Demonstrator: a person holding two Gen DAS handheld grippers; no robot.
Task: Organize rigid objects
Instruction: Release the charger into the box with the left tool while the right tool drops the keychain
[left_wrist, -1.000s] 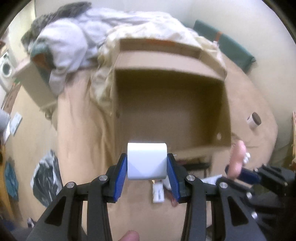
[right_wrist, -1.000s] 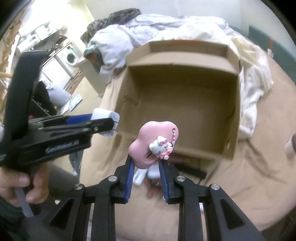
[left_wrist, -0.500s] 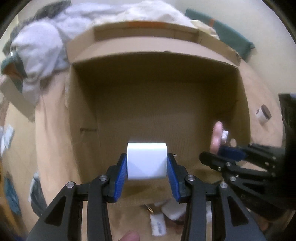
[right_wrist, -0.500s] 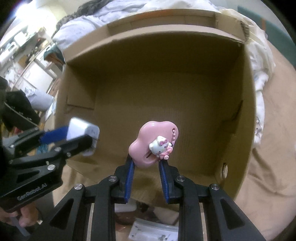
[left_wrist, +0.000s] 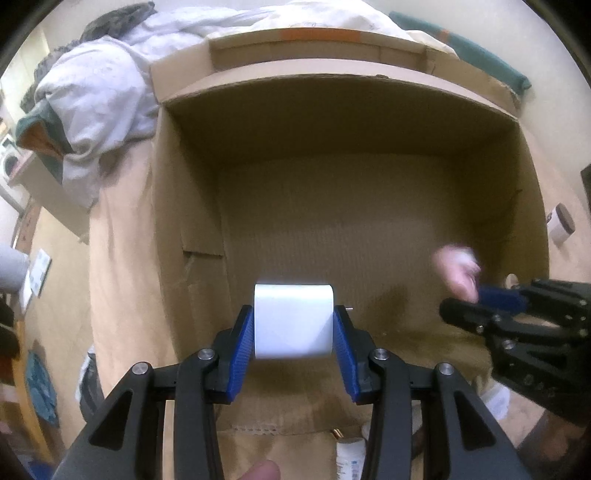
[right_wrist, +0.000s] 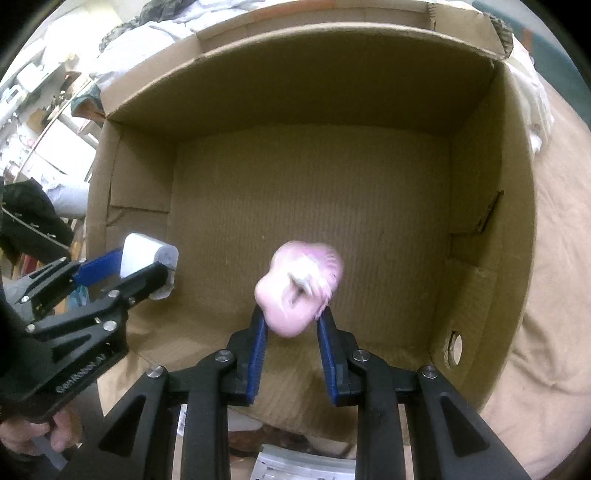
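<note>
Tan bedsheet (left_wrist: 122, 258), crumpled white bedding (left_wrist: 99, 96)

A heap of pale crumpled bedding (left_wrist: 99, 92) lies on the tan sheet (left_wrist: 122, 258) to the left of the box, a dark green cushion (left_wrist: 476, 51) leans against the far wall, and a small white jar with a brown lid (left_wrist: 560, 223) lies at the right.

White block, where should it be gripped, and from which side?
Grip the white block across its two flat, parallel side faces, coming in from its near end, as the left gripper does now. Its top edges look rounded, so the pads would likely slip there.
</note>
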